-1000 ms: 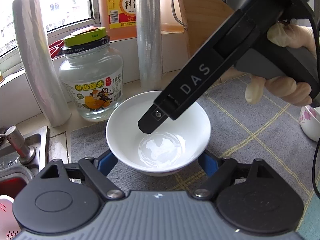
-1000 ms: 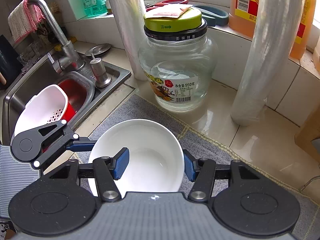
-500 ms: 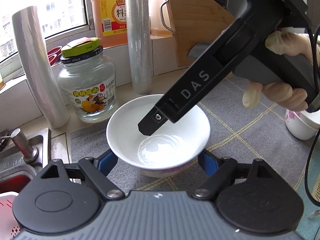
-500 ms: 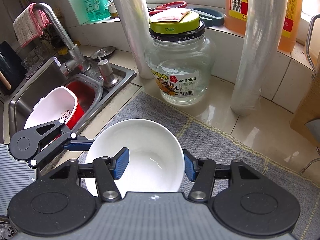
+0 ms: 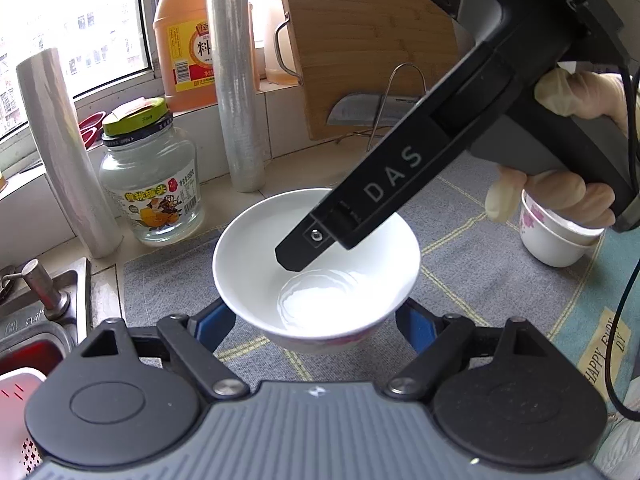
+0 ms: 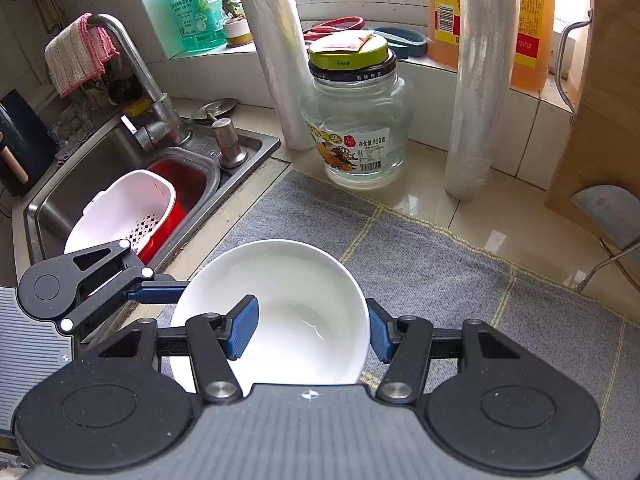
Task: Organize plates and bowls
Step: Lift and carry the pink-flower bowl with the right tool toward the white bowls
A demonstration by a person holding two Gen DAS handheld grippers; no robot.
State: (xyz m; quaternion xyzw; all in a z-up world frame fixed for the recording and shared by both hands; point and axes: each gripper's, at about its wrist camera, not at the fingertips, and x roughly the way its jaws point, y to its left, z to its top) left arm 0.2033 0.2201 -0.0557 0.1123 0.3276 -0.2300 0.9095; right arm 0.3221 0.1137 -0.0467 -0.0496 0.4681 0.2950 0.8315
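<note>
A white bowl (image 5: 320,264) hangs a little above the grey mat (image 5: 472,264), carried by both grippers. My left gripper (image 5: 316,328) clasps it from outside, a blue pad pressed on each side of its lower body. My right gripper (image 6: 310,332) is shut on the bowl (image 6: 288,280) with one pad inside and the other outside against the right wall. In the left wrist view the right gripper's black finger (image 5: 304,252) reaches down into the bowl, held by a gloved hand (image 5: 560,196). The right wrist view shows the left gripper's finger (image 6: 160,292) against the bowl's left side.
A glass jar (image 5: 152,184) with a green lid, two cling-film rolls (image 5: 236,92), an orange bottle (image 5: 180,40) and a wooden cutting board (image 5: 372,48) stand at the back. Stacked floral cups (image 5: 556,236) sit on the right. The sink (image 6: 100,160) on the left holds a white colander (image 6: 124,208).
Both grippers have carried the bowl up and away from the jar toward the right. The cutting board and floral cups have come further into view. Both grips are unchanged.
</note>
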